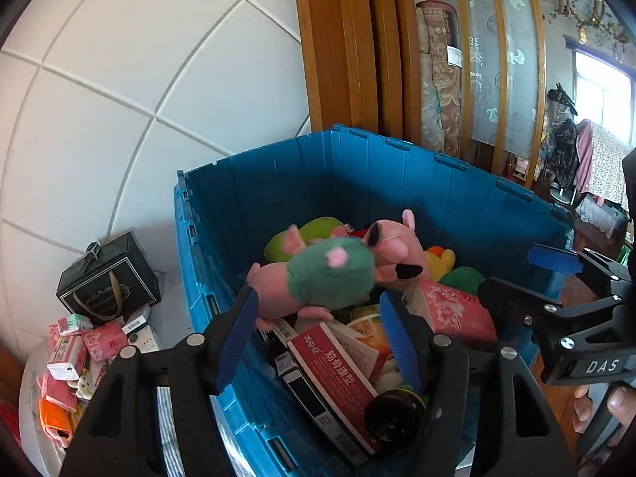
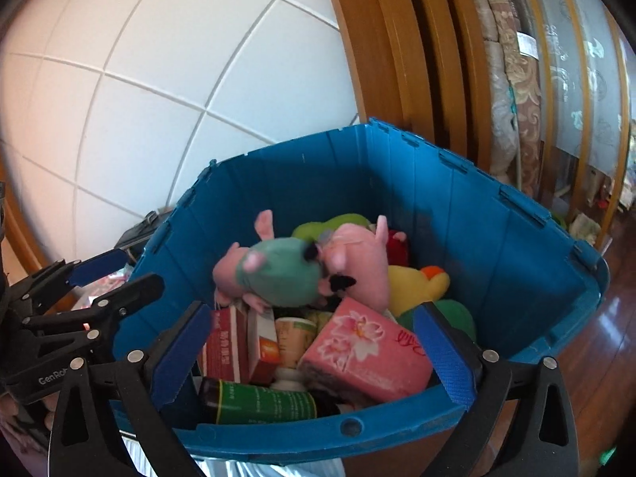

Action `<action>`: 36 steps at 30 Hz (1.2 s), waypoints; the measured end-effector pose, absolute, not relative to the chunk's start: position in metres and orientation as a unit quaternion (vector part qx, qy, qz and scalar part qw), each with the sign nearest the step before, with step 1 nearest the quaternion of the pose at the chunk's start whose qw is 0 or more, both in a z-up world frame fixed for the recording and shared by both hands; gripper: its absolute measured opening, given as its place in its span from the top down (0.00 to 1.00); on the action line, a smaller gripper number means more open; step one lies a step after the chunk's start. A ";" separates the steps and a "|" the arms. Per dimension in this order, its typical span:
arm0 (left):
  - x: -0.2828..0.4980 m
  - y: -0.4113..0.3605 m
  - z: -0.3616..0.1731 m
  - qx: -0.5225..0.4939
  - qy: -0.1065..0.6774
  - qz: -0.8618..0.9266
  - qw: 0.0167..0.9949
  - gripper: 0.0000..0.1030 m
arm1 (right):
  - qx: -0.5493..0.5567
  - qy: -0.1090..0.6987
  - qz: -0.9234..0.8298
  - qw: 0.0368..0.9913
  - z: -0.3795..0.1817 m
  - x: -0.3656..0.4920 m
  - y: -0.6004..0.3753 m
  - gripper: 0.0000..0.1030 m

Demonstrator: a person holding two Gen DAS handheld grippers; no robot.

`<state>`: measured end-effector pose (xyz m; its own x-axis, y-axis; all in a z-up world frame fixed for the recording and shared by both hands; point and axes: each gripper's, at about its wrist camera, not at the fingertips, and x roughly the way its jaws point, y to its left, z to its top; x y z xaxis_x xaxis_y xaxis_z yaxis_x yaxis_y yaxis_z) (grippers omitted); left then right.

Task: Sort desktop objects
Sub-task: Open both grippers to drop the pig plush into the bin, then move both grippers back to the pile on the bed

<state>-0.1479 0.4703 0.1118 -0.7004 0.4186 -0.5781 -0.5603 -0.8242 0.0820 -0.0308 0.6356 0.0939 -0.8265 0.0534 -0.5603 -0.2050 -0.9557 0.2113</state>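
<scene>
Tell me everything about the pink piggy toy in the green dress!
The plush pig looks soft and fuzzy: pink head, arms and legs, a green dress with a small pink patch, black eye marks. It lies on its side on top of the pile inside the blue bin, resting on boxes and other plush toys, next to a pink tissue pack. Neither tool holds it.

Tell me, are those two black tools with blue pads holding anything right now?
Nothing is held. The left tool and the right tool are both open, above the blue plastic crate of toys and boxes.
</scene>
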 end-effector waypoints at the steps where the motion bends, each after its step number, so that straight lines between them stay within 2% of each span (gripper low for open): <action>1: -0.146 0.467 0.112 -0.278 0.121 0.915 0.266 0.39 | -0.287 0.130 0.946 0.072 0.093 -0.030 0.635 0.00; 8: -0.128 0.430 0.117 -0.256 0.082 0.934 0.236 0.38 | -0.293 0.111 0.946 0.083 0.088 -0.025 0.626 0.00; 13: -0.117 0.404 0.116 -0.248 0.055 0.945 0.205 0.34 | -0.295 0.096 0.946 0.090 0.082 -0.026 0.615 0.00; 22: -0.119 0.331 0.089 -0.278 0.002 0.947 0.162 0.34 | -0.265 0.047 0.956 0.116 0.087 -0.026 0.579 0.00; 30: -0.139 0.219 0.043 -0.335 -0.048 0.940 0.048 0.34 | -0.132 0.013 0.989 0.060 0.134 -0.010 0.493 0.00; 36: -0.145 0.115 0.006 -0.366 -0.079 0.926 -0.049 0.34 | -0.107 0.026 0.994 0.003 0.139 -0.034 0.425 0.00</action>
<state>-0.1453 0.1148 0.0062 -0.7274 -0.0330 -0.6854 0.1481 -0.9829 -0.1098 -0.0339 0.4246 0.1392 -0.9773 0.0006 -0.2119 -0.0116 -0.9987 0.0506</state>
